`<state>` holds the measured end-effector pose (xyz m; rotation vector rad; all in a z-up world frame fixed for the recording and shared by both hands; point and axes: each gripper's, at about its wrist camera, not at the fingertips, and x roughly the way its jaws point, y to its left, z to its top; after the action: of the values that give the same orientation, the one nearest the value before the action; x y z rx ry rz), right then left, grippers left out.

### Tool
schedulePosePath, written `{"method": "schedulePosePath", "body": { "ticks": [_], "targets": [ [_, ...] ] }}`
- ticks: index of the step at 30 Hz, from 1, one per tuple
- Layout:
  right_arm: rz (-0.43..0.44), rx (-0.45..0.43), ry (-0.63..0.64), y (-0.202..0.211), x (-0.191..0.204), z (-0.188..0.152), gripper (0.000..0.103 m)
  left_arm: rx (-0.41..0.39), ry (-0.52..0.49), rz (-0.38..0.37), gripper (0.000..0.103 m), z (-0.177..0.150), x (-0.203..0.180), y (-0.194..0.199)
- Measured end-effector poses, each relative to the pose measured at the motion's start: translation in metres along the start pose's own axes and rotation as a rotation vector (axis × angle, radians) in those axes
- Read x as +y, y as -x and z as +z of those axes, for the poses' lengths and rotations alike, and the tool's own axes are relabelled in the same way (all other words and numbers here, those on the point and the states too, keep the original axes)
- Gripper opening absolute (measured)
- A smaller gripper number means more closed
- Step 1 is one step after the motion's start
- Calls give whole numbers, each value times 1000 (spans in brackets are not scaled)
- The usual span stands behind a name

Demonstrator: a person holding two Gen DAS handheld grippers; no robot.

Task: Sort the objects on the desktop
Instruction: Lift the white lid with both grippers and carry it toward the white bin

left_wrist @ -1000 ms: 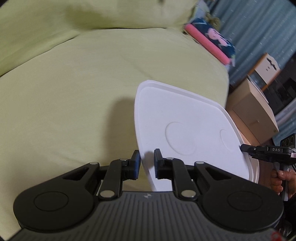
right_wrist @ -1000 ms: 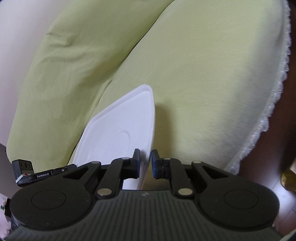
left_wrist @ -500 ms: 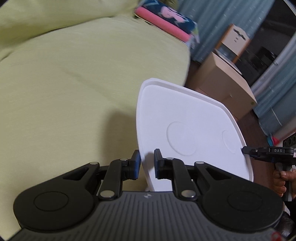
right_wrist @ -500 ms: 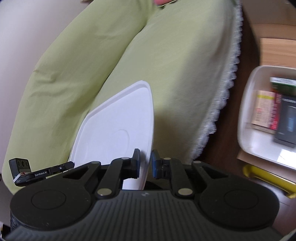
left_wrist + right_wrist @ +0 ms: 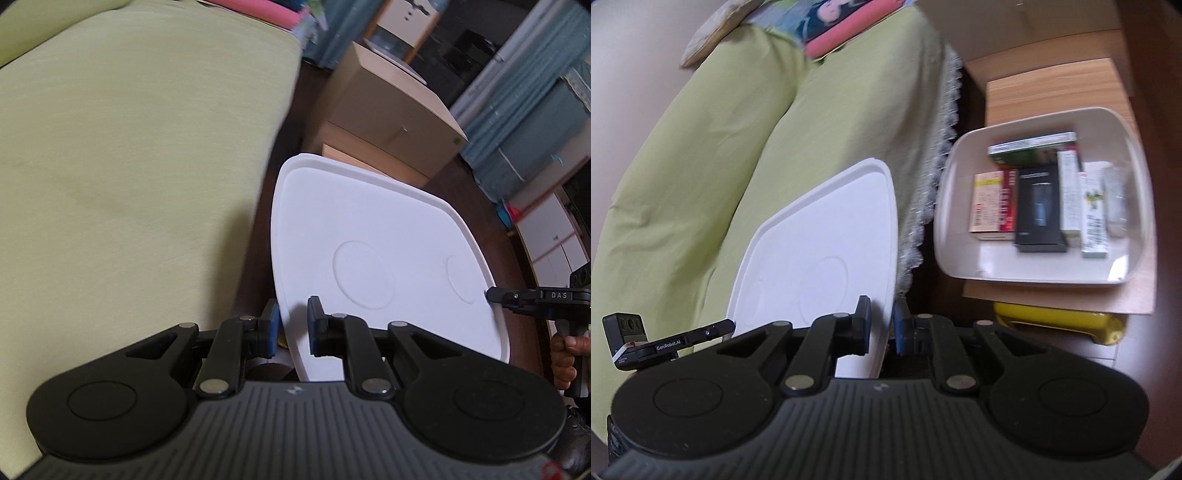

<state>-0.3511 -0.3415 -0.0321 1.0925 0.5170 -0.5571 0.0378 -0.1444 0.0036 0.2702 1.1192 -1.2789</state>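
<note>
White plastic lid (image 5: 376,258) is pinched at both ends right now; my left gripper (image 5: 292,325) is clamped down tight on one edge of it and my right gripper (image 5: 880,325) is squeezed just as tight on the opposite edge, so the lid hangs between my two hands, tilted, resting on nothing; a second ago all I could see behind it was the green sofa (image 5: 746,140), and half a second ago the bin was only poking in at the right side; now the right-hand view has the whole white storage bin (image 5: 960,177) sitting on the low wooden table (image 5: 1049,85) beside the sofa's fringed edge, full of small boxes (image 5: 1039,206); the left-hand view has swung off the sofa too and now catches the wooden cabinet (image 5: 388,122) and teal curtains (image 5: 532,136); so the lid has travelled sideways off the couch toward the bin, same grip the whole way; I reckon the sorting itself is basically done and what's left is capping it; lid is near the bin but not over it yet, so it has to be lined up and levelled before I let go.
</note>
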Motion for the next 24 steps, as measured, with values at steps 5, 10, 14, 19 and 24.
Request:
{"method": "schedulePosePath", "body": {
  "ticks": [5, 10, 14, 19, 24],
  "targets": [
    [-27, -38, -47, 18, -18, -4, 12, 22, -45, -19, 16, 10, -18, -15],
    [-45, -51, -74, 27, -37, 0, 12, 37, -63, -17, 16, 11, -29, -22],
    [-49, -50, -87, 31, -48, 3, 12, 54, -66, -14, 16, 12, -34, -29],
    [-48, -52, -105, 34, -60, 5, 12, 71, -76, -11, 16, 15, -42, -37],
    [-54, -53, -118, 36, -68, 4, 12, 83, -91, -12, 16, 17, -49, -44]
  ]
}}
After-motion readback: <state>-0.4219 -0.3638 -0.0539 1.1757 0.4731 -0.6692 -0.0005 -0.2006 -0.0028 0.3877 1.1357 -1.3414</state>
